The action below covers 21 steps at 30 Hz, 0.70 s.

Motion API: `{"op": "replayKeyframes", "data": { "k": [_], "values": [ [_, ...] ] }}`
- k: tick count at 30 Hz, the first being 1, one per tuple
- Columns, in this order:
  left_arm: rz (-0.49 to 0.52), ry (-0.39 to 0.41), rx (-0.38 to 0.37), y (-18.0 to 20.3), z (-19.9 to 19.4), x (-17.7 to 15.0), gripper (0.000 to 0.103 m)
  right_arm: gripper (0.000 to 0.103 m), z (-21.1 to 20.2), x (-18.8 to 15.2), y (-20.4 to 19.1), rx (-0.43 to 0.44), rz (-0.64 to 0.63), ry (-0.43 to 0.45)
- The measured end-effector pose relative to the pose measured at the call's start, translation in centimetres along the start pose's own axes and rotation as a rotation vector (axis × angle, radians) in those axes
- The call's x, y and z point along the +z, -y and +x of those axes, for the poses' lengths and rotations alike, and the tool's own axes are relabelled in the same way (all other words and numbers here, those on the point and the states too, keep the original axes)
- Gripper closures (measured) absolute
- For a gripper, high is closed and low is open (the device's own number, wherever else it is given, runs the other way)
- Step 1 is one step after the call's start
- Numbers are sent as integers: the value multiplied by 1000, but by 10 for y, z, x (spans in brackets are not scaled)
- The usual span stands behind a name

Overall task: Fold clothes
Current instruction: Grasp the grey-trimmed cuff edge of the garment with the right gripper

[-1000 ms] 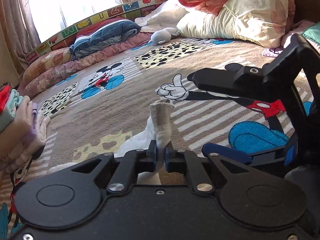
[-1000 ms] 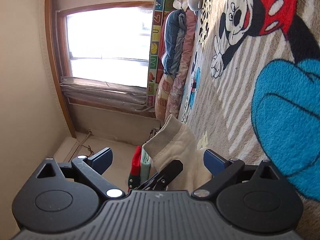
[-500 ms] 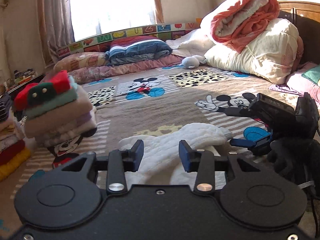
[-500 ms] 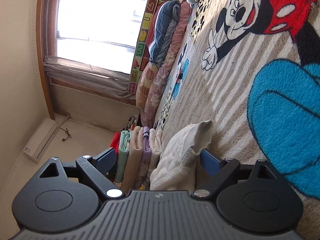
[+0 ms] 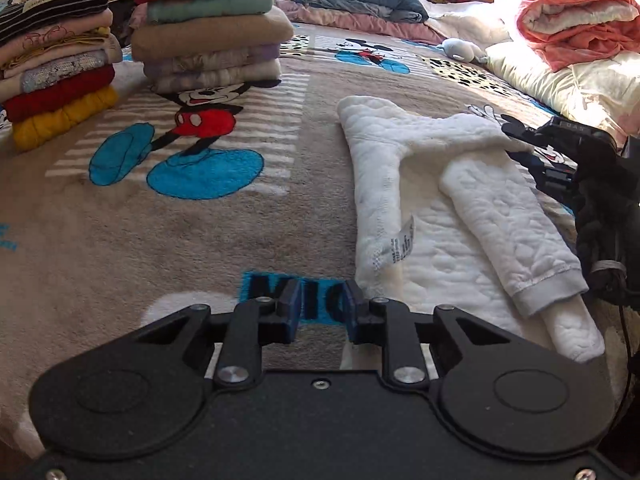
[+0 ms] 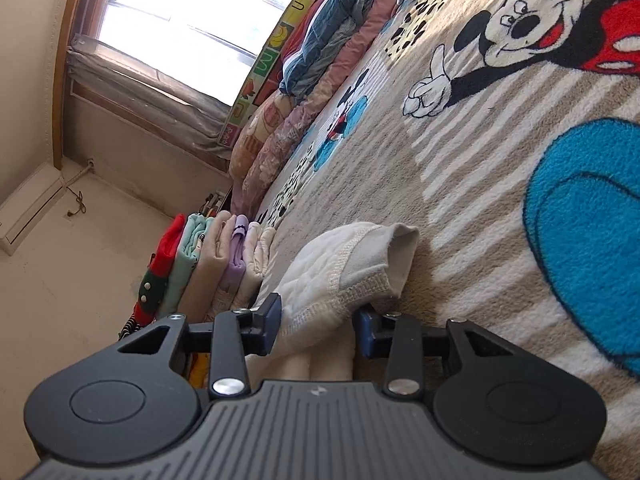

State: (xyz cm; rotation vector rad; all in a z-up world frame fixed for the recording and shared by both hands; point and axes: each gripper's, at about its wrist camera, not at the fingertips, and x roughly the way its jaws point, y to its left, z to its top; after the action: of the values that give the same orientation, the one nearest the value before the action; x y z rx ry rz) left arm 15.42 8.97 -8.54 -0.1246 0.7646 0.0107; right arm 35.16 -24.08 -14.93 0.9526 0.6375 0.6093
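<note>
Nearest, the left tongs (image 5: 318,316) stand open and empty over the cartoon blanket (image 5: 200,240), beside the hem of a white quilted top (image 5: 432,208) spread flat with both sleeves folded inward. The right tongs (image 6: 316,324) gape around a cuff without gripping. Likely mid-fold; the body needs doubling over next. Beyond stand folded stacks (image 5: 208,28).

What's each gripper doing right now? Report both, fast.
Left gripper: open, holding nothing, beside the white garment.
Right gripper: open, with the garment's cuff between its fingers, not clamped.
</note>
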Motion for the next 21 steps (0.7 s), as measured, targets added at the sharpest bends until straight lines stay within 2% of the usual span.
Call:
{"op": "replayKeyframes", "data": {
  "k": [1, 4, 6, 8, 12, 16, 21],
  "values": [
    [19, 9, -6, 7, 0, -1, 83, 76, -2, 2, -1, 28, -8, 16],
    [79, 34, -11, 28, 0, -4, 83, 87, -12, 13, -11, 111, -63, 85],
    [124, 50, -3, 40, 1, -5, 83, 88, -18, 20, -17, 157, -98, 128],
    [164, 71, 8, 48, 1, -7, 83, 89, -18, 22, -16, 159, -92, 132],
    [248, 31, 23, 57, 15, -18, 83, 90, -17, 24, -14, 164, -79, 141],
    [257, 40, 0, 52, 13, -20, 83, 90, -17, 26, -12, 173, -69, 151],
    [254, 21, -69, 46, 7, -19, 83, 90, -19, 26, -20, 229, -100, 169]
  ]
}}
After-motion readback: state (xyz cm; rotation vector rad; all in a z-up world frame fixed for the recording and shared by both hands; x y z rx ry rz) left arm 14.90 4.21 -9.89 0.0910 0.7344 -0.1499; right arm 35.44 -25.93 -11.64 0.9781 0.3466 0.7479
